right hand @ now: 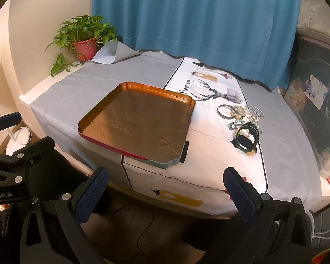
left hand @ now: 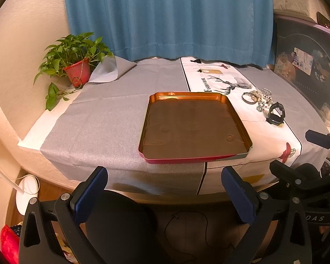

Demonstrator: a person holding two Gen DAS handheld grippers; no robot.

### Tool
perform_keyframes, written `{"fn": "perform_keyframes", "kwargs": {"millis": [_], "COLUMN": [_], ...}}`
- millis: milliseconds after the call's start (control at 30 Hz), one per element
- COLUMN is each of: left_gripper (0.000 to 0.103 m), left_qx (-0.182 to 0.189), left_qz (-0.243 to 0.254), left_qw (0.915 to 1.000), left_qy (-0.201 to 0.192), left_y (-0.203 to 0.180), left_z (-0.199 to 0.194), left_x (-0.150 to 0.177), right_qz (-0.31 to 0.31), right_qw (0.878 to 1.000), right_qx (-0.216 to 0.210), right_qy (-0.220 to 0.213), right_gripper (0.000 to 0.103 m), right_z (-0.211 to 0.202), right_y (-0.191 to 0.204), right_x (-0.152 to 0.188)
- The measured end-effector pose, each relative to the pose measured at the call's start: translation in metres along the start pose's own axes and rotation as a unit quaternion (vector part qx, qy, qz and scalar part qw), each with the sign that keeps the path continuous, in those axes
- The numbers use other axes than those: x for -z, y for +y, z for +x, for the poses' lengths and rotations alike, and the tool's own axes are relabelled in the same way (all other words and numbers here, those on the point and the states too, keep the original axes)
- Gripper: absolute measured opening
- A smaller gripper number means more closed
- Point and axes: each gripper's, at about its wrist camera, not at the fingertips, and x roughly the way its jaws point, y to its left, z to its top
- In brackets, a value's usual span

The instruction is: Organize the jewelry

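We hold our left claw (left hand: 165, 193) and right claw (right hand: 166, 194) spread wide, both empty, near the tray (right hand: 99, 129) and jewelry (right hand: 242, 118).

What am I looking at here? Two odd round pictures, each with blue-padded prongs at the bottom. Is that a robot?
No robot: a person holds a hand-held gripper in each hand, and each carries a wide-angle camera looking out along its two fingers. One picture comes from the left hand-held gripper, the other from the right hand-held gripper. Both are open and hold nothing, back from the table's near edge. On the table sits an empty tin tray, and to its right a heap of jewelry with a black watch at its near end, on a white printed cloth. A potted plant stands in the far left corner.
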Motion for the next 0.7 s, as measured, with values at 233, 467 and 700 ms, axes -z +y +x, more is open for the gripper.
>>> {"fn": "perform_keyframes", "kwargs": {"millis": [233,467,700], "left_gripper": [0.103,0.103,0.103], "left_qx": [-0.001,-0.001,-0.001], "left_qz": [-0.001,0.002,0.002], "left_qw": [1.0,1.0,1.0], "left_qy": [0.001,0.002,0.002], "left_y": [0.0,0.0,0.0], "left_z": [0.001,0.001,0.001], "left_x": [-0.004,-0.001,-0.002], "right_qz": [0.001,-0.001,0.001], "right_qw": [1.0,1.0,1.0], "right_qx": [0.0,0.0,0.0], "right_qy": [0.0,0.0,0.001], "right_gripper": [0.103,0.103,0.103], "right_z": [0.0,0.0,0.0], "right_y": [0.0,0.0,0.0], "right_x": [0.0,0.001,0.002]}}
